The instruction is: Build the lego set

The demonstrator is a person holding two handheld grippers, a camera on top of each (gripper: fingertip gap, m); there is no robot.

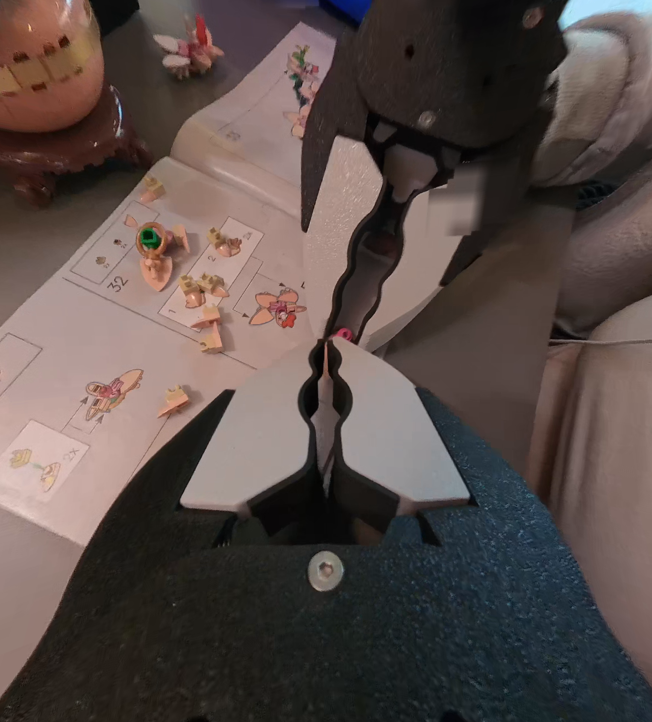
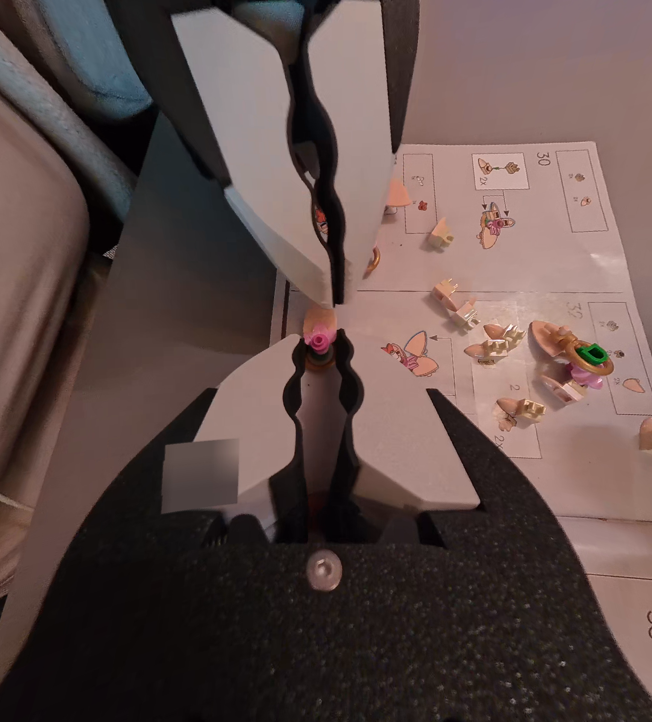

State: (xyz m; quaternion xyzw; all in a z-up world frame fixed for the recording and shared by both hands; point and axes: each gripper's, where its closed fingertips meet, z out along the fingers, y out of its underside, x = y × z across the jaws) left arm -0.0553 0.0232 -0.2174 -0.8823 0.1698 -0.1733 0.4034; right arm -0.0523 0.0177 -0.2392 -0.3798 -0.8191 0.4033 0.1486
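My left gripper [image 1: 326, 345] is shut on a thin peach petal piece [image 1: 328, 365], held edge-on between its pads. My right gripper [image 2: 318, 336] is shut on a small pink flower piece [image 2: 319, 340] with a gold and dark stem part under it. The two grippers meet tip to tip above the near edge of the instruction booklet [image 2: 551, 273]. In the right wrist view the left gripper [image 2: 336, 302] comes down from above, and the petal [image 2: 318, 317] touches the pink piece. In the left wrist view the right gripper [image 1: 342, 332] comes from the top, with the pink piece [image 1: 344, 335] at its tips.
Several loose peach-and-cream petal pieces [image 1: 203, 289] lie on the open booklet [image 1: 62, 351], beside a gold-ring sub-assembly with a green piece [image 1: 151, 242]. A pink egg-shaped model on a brown stand [image 1: 31, 78] and a small built flower [image 1: 187, 50] stand at the far left. A beige cushion [image 1: 609, 429] lies at the right. My two grippers' fingertips are within a few centimetres of each other.
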